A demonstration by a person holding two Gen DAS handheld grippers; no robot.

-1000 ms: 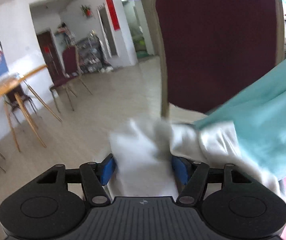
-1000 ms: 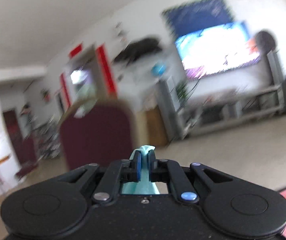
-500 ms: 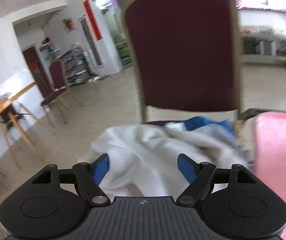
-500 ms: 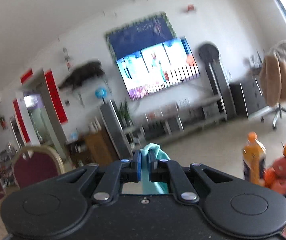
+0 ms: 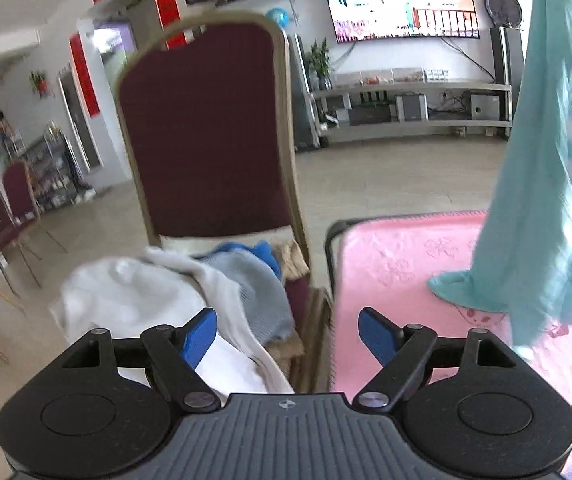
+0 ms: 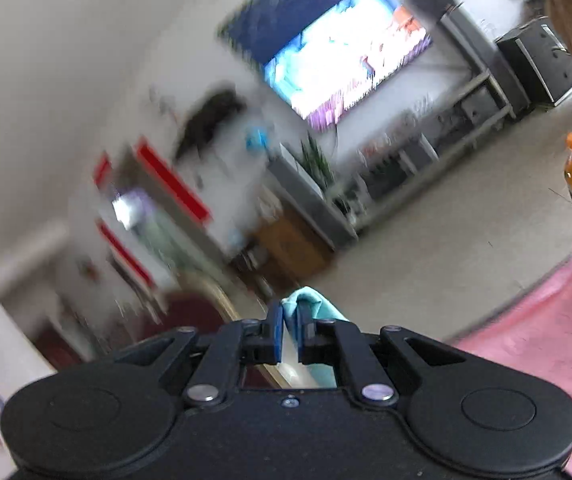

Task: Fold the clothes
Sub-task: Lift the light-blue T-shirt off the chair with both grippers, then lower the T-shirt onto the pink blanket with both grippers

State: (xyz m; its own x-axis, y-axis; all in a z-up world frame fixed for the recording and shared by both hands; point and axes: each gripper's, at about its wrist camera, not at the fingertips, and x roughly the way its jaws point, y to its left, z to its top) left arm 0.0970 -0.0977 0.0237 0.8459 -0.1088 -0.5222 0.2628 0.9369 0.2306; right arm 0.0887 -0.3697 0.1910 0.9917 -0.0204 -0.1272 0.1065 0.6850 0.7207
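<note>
A teal garment [image 5: 546,184] hangs full length at the right, its lower hem touching the pink table [image 5: 402,256]. Its top edge is pinched between the pressed-together pads of the right gripper [image 6: 290,334]. The left gripper [image 5: 288,334], whose jaws have just been opening, stands spread with nothing between them, above the gap between the table and a maroon chair [image 5: 205,128] heaped with white, grey and blue clothes [image 5: 173,296].
</note>
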